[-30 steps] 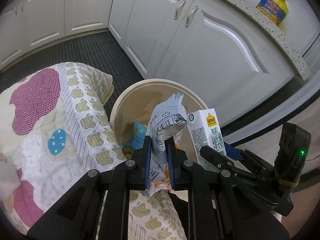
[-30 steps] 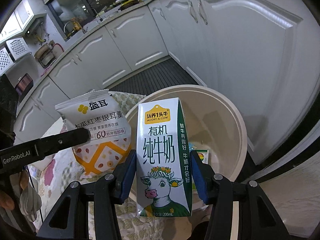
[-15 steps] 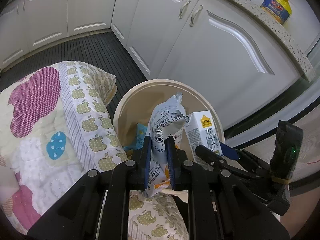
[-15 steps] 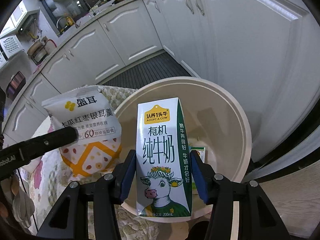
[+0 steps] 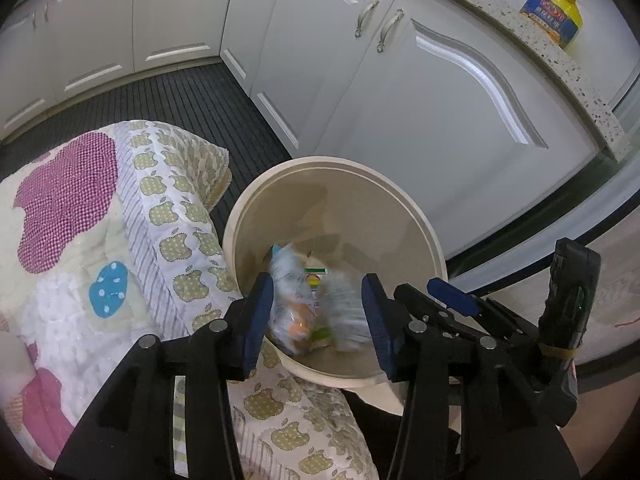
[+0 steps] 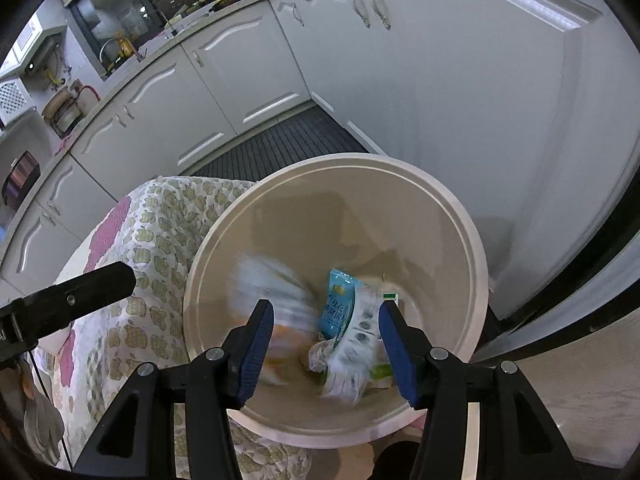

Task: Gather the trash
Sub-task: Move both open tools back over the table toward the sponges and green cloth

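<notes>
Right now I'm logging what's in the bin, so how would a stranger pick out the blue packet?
Find the round cream bin on the floor by the white cabinets, beside the apple-print quilt. Deep inside lies the blue packet, sharp and still, between two blurred pale wrappers.

- The left gripper (image 5: 318, 322) has just been opening; its blue-padded jaws stand apart with nothing pressed between them.
- Below the gap, a blurred snack packet (image 5: 290, 308) and a blurred milk carton (image 5: 346, 312) lie inside the beige bin (image 5: 416, 216).
- The right gripper (image 5: 452, 294) reaches in from the right, beside the bin's rim.
- A quilt (image 5: 100, 220) with an apple pattern touches the bin's left side.
- White cabinets (image 5: 420, 92) stand behind; a yellow oil bottle (image 5: 550, 14) sits on the counter.
</notes>
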`<state>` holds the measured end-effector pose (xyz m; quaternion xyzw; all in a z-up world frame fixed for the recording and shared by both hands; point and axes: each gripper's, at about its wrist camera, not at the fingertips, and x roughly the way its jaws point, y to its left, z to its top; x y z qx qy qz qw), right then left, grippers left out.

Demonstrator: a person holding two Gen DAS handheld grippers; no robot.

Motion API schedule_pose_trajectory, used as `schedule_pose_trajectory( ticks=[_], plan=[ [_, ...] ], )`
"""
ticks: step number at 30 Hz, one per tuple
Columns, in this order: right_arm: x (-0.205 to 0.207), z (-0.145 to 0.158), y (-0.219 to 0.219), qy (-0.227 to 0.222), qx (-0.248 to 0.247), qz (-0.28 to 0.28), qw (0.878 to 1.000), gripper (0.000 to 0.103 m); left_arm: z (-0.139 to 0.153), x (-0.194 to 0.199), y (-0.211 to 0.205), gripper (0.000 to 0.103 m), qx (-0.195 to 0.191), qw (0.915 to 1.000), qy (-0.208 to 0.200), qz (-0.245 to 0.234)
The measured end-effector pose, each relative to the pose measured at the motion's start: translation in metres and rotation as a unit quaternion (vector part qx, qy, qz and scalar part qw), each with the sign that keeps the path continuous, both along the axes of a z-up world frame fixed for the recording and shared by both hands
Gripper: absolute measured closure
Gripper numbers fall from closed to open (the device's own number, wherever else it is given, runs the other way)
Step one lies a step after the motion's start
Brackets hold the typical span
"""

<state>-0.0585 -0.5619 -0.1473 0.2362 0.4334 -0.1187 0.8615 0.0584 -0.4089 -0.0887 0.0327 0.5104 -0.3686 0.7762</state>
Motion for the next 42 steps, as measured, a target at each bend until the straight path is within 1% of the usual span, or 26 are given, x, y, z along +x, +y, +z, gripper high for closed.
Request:
schedule_pose_trajectory(
  ticks=[10, 18, 25, 28, 29, 30, 31, 36, 38, 42],
  plan=[
    [-0.01, 0.006, 0.005, -0.008, -0.003, 0.002, 1.0, 0.049, 0.014, -0.01, 0.007, 0.059, 0.002, 0.9995, -0.029, -0.008],
    [-0.011, 0.018, 0.022, -0.018, -0.008, 0.016, 1.0, 0.049, 0.026, -0.016, 0.029, 0.059, 0.001, 0.9986, -0.053, 0.005],
    [-0.012, 0.037, 0.045, -0.035, -0.012, 0.04, 0.999, 0.049, 0.04, -0.02, 0.062, 0.059, 0.0, 0.997, -0.074, 0.025],
    [-0.011, 0.046, 0.061, -0.044, -0.013, 0.052, 0.998, 0.048, 0.044, -0.021, 0.079, 0.059, -0.001, 0.9965, -0.076, 0.035],
    [-0.011, 0.049, 0.065, -0.046, -0.013, 0.057, 0.997, 0.044, 0.045, -0.021, 0.083, 0.059, -0.001, 0.9963, -0.077, 0.038],
    [-0.01, 0.052, 0.071, -0.049, -0.014, 0.062, 0.997, 0.036, 0.047, -0.021, 0.088, 0.059, -0.002, 0.9961, -0.078, 0.041],
    [-0.01, 0.055, 0.078, -0.053, -0.016, 0.068, 0.996, 0.034, 0.049, -0.022, 0.095, 0.059, -0.002, 0.9958, -0.08, 0.046],
    [-0.004, 0.068, 0.106, -0.061, -0.026, 0.095, 0.993, 0.034, 0.055, -0.022, 0.124, 0.058, -0.002, 0.9942, -0.086, 0.065],
    [-0.002, 0.071, 0.117, -0.064, -0.029, 0.104, 0.992, 0.034, 0.057, -0.023, 0.136, 0.052, -0.002, 0.9934, -0.089, 0.073],
    [0.002, 0.076, 0.135, -0.067, -0.032, 0.119, 0.99, 0.034, 0.062, -0.022, 0.162, 0.05, -0.006, 0.9915, -0.092, 0.091]
  ],
)
